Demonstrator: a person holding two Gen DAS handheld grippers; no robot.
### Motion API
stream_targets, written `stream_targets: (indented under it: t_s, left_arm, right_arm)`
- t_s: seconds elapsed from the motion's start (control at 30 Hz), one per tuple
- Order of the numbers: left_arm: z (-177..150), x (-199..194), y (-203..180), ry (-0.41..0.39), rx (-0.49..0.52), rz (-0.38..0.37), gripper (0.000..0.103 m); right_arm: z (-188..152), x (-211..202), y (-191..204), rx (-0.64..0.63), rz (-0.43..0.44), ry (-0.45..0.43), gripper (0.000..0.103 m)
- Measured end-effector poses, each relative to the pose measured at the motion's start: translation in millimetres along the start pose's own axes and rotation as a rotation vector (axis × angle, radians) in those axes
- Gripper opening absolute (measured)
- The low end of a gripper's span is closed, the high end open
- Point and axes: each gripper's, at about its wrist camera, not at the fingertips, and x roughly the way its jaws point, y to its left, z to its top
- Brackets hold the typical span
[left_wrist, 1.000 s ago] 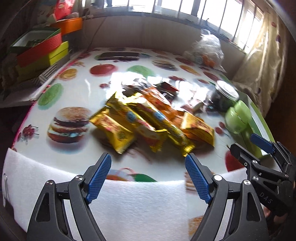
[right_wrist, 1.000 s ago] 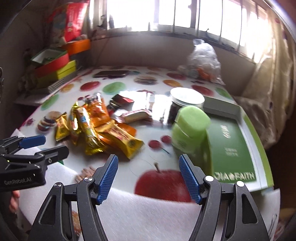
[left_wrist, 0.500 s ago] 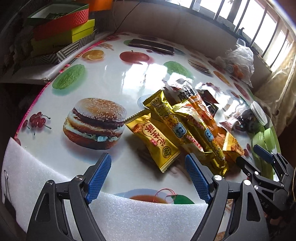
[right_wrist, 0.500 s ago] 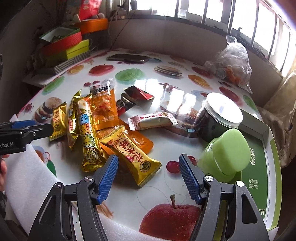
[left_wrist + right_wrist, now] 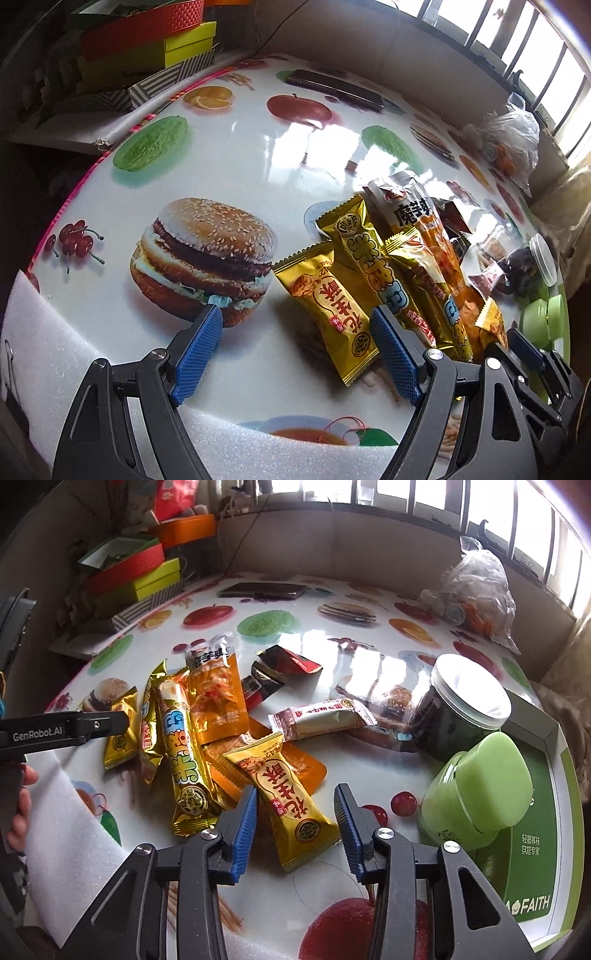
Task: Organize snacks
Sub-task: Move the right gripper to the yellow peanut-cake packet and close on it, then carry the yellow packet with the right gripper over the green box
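The fingers (image 5: 245,830) of the right gripper (image 5: 295,830) stand half open around the near end of the gold peanut-crisp packet (image 5: 288,797), gripping nothing yet, so it should close gently and squarely, beside the green jar (image 5: 480,797).

Daylight enters through the windows (image 5: 424,498) beyond my claws, overexposed to white in both views; it throws bright glare patches onto the glossy surface (image 5: 295,140), and again in the right view (image 5: 362,664); gold wrappers (image 5: 184,760) glint; soft shadows fall toward me beneath the packets; corners darken into a black vignette; fisheye curvature bows the surface edge; focus is sharp throughout, without motion blur.
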Motion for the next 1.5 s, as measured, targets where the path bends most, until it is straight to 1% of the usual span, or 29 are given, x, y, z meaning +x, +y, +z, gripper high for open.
stream_targets:
  t_s: [0.07, 0.23, 0.3, 0.37, 0.43, 0.5, 0.53, 0.67, 0.8, 0.9, 1.1, 1.17, 1.27, 1.33, 1.4, 1.43, 1.5]
  left_arm:
    - [-0.7, 0.8, -0.7, -0.003, 0.007, 0.007, 0.08]
    - [1.8, 1.1, -2.4, -0.01, 0.013, 0.002, 0.069]
    - [2.2, 0.8, -4.4, -0.013, 0.023, -0.006, 0.056]
    - [2.4, 0.0, -5.8, -0.013, 0.027, -0.023, 0.048]
    - [1.5, -1.2, -8.2, -0.02, 0.039, -0.024, 0.043]
    - [1.1, -2.4, -10.6, -0.027, 0.051, -0.035, 0.03]
    - [1.0, -2.6, -11.5, -0.031, 0.058, -0.038, 0.029]
    - [0.7, -2.9, -13.1, -0.04, 0.079, -0.037, 0.028]
    - [-0.1, -5.7, -11.6, -0.04, 0.091, -0.041, 0.025]
    - [-2.6, -8.7, -9.0, -0.044, 0.104, -0.028, 0.025]
    - [-4.9, -12.6, -8.1, -0.051, 0.105, -0.049, 0.022]
    - [-5.6, -12.1, -9.4, -0.05, 0.116, -0.027, 0.022]
    - [-2.0, -10.4, -5.7, -0.038, 0.088, -0.039, 0.022]
    - [-0.6, -9.1, -4.4, -0.03, 0.07, -0.036, 0.025]
    - [-0.4, -6.7, -4.9, -0.022, 0.059, -0.017, 0.046]
    - [0.4, -5.0, -4.6, -0.018, 0.048, -0.014, 0.049]
    - [1.6, -0.7, -5.2, -0.007, 0.03, -0.025, 0.05]
  right_arm:
    - [-1.4, -1.0, -1.3, 0.012, 0.002, -0.002, 0.031]
    - [-3.6, -4.3, -1.9, 0.042, 0.01, -0.009, 0.025]
    - [-4.7, -5.3, -1.4, 0.048, 0.013, -0.01, 0.023]
    - [-6.1, -6.1, -2.3, 0.058, 0.017, -0.011, 0.021]
    - [-7.6, -7.0, -3.6, 0.066, 0.015, -0.014, 0.021]
    - [-8.7, -8.6, -5.1, 0.076, 0.015, -0.017, 0.021]
    - [-9.3, -9.5, -6.0, 0.082, 0.014, -0.018, 0.021]
    - [-12.1, -11.6, -6.2, 0.092, 0.015, -0.019, 0.021]
    - [-14.3, -13.9, -4.7, 0.098, 0.018, -0.021, 0.021]
    - [-15.4, -16.6, -4.2, 0.1, 0.019, -0.027, 0.021]
    - [-17.8, -19.2, -4.5, 0.114, 0.021, -0.031, 0.02]
    - [-18.3, -20.5, -3.8, 0.115, 0.023, -0.032, 0.02]
    - [-18.6, -21.2, -3.3, 0.118, 0.024, -0.033, 0.02]
    - [-18.9, -21.6, -3.3, 0.121, 0.025, -0.033, 0.02]
    - [-19.1, -21.7, -3.1, 0.12, 0.027, -0.032, 0.02]
    - [-19.3, -21.9, -2.8, 0.119, 0.026, -0.032, 0.02]
    - [-19.2, -21.8, -3.0, 0.12, 0.028, -0.033, 0.02]
